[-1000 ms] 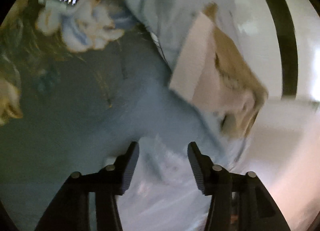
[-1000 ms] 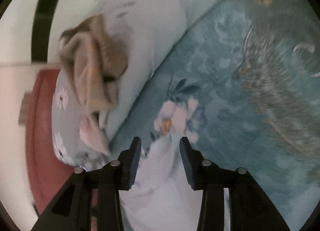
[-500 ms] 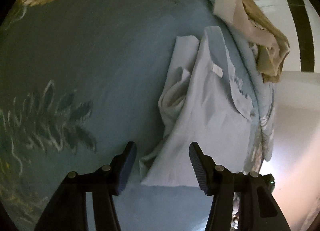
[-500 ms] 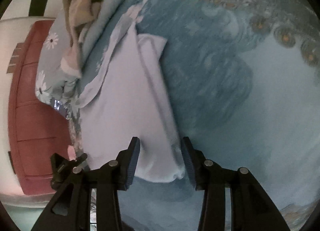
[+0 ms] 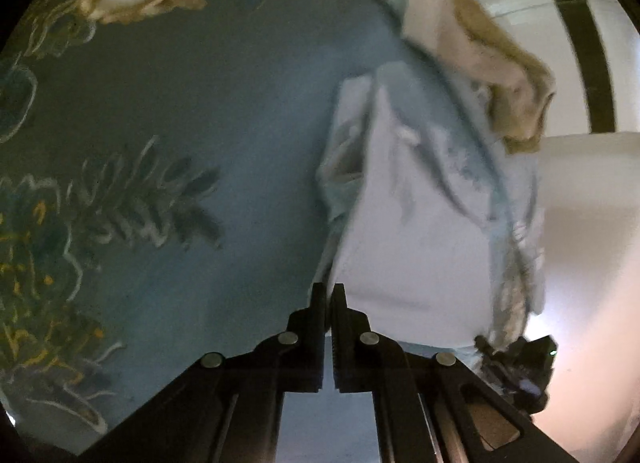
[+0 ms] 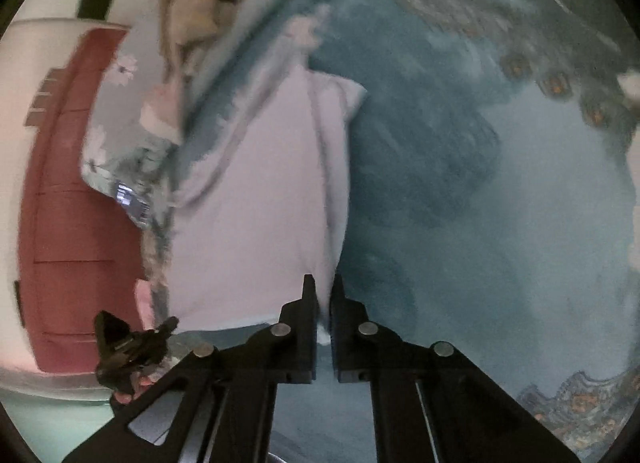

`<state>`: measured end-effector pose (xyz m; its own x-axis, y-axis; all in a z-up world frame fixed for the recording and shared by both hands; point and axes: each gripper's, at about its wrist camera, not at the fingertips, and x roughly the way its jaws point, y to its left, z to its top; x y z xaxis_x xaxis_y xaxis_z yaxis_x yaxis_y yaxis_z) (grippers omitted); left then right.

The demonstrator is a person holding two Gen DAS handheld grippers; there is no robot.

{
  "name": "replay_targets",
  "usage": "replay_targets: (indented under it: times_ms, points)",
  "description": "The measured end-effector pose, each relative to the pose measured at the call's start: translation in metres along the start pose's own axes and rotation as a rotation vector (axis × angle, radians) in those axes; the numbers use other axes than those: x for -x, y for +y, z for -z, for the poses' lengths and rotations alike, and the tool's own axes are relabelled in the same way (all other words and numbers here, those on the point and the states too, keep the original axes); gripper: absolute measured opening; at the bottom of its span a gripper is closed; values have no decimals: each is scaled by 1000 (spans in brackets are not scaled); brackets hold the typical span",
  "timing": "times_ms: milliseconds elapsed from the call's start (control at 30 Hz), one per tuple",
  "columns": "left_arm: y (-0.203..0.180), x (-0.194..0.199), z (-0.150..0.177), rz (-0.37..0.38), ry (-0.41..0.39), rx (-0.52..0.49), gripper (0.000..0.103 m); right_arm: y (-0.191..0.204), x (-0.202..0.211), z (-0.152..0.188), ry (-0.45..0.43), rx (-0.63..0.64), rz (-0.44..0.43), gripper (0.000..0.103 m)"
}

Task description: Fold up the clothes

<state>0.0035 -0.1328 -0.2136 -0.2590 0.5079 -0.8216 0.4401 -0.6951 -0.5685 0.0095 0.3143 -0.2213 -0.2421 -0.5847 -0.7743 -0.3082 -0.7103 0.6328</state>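
Observation:
A pale blue garment lies on a blue patterned bedspread, partly folded lengthwise. My left gripper is shut on its near left corner. In the right wrist view the same garment stretches away from me, and my right gripper is shut on its near right corner. The other gripper shows at the lower edge of each view, in the left wrist view and in the right wrist view.
A heap of beige clothes rests on a floral pillow beyond the garment. A red wooden bed frame and a white wall stand at the left of the right wrist view. The bedspread spreads wide to the right.
Both grippers have gone from open to shut on the garment's near corners. Both views have moved a little closer to the garment.

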Motion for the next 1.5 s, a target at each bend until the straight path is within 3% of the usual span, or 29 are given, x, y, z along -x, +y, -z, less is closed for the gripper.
replay_targets:
  times_ms: [133, 300, 400, 500, 567, 633, 733, 800, 900, 1000, 1100, 1233, 1500]
  points:
    - [9, -13, -3, 21, 24, 34, 3, -13, -5, 3, 12, -35, -1, 4]
    - [10, -1, -14, 24, 41, -28, 9, -2, 8, -5, 3, 23, 42, 8]
    - [-1, 23, -28, -75, -22, -104, 24, 10, 27, -17, -57, 99, 128, 16]
    - [-34, 22, -55, -148, -80, -225, 27, 39, 29, -42, -122, 203, 209, 19]
    - [-65, 10, -73, -162, -84, -302, 27, 63, 20, -57, -131, 256, 201, 19]
    - [-95, -4, -88, -189, -78, -387, 28, 91, -1, -71, -108, 324, 179, 20]
    - [-130, -37, -101, -286, -21, -540, 28, 123, -38, -81, -49, 430, 222, 20]
    - [-138, -59, -107, -352, 32, -612, 28, 136, -62, -83, 2, 494, 265, 20]
    - [-143, -77, -116, -381, 55, -662, 28, 151, -91, -82, 67, 584, 313, 20]
    - [-143, -86, -129, -402, 42, -670, 28, 162, -107, -84, 86, 662, 366, 20]
    - [-139, -83, -149, -367, -10, -603, 28, 169, -111, -100, 40, 664, 382, 20]
    - [-129, -78, -173, -330, -63, -493, 28, 166, -105, -129, -37, 584, 372, 20]
    - [-110, -82, -193, -334, -47, -391, 28, 144, -90, -147, -106, 456, 381, 20]
